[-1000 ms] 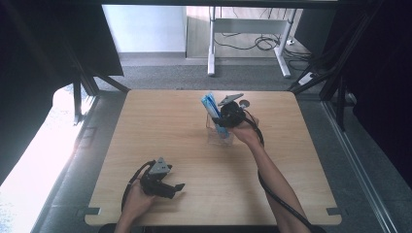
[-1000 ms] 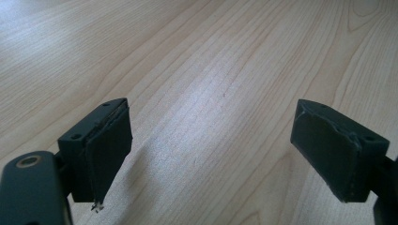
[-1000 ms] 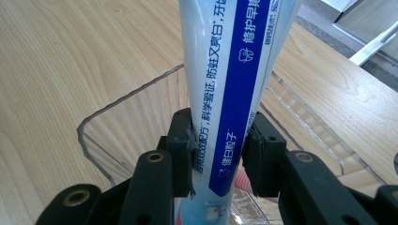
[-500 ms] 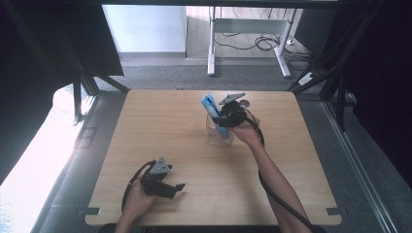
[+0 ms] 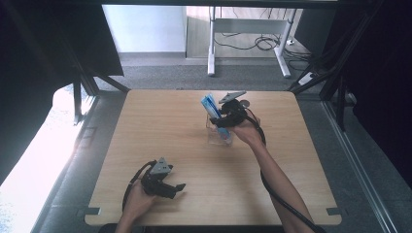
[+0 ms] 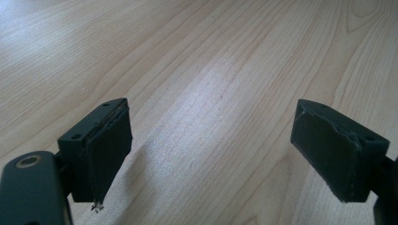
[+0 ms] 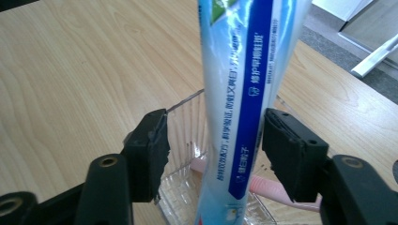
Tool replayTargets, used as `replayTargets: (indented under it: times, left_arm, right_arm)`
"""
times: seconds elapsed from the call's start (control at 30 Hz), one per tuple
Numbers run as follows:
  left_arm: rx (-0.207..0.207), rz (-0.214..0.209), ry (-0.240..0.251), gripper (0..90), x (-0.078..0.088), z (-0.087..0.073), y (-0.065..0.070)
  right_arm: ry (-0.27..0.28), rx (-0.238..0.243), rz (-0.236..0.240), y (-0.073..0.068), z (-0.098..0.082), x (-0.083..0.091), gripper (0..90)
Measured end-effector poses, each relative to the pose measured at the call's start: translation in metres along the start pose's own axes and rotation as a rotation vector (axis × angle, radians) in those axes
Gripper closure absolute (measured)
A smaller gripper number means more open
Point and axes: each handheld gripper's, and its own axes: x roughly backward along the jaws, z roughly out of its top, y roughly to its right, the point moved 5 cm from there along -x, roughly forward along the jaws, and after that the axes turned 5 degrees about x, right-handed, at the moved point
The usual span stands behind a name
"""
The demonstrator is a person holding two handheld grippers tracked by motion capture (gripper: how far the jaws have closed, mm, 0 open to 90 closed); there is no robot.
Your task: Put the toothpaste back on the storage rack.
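A: High view? 
B: The right hand-held gripper (image 5: 219,119) sits centre frame at the toothpaste tube (image 5: 212,108) standing in a clear holder (image 5: 219,137); the left hand-held gripper (image 5: 179,188), lower left, rests on the wooden surface (image 5: 160,126).

A: Left gripper view? 
B: Jaws wide apart over bare wood.

A: Right gripper view? 
B: Jaws just opening, tube between them unpressed; a pink toothbrush (image 7: 267,188) lies inside.

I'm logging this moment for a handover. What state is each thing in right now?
Toothpaste tube: upright, lower end inside the container, between the right jaws, which have just been opening.
Clear container: upright on the table, holding the tube and a pink item.
Right gripper: open; a gap shows at its left pad.
Left gripper: open, nothing between its jaws, low over the table.
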Motion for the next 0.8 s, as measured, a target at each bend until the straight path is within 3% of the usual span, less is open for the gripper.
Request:
replayTargets:
  times: [0.47,0.8]
  left_arm:
    - [0.001,-0.006,0.006,13.1,0.001,0.000,0.000]
    - [0.012,-0.016,0.045,13.1,0.003,0.003,0.001]
  right_arm:
    - [0.014,0.028,0.035,-0.011,0.005,0.004,15.0]
    - [0.012,-0.001,0.060,-0.014,0.002,0.010,4.0]
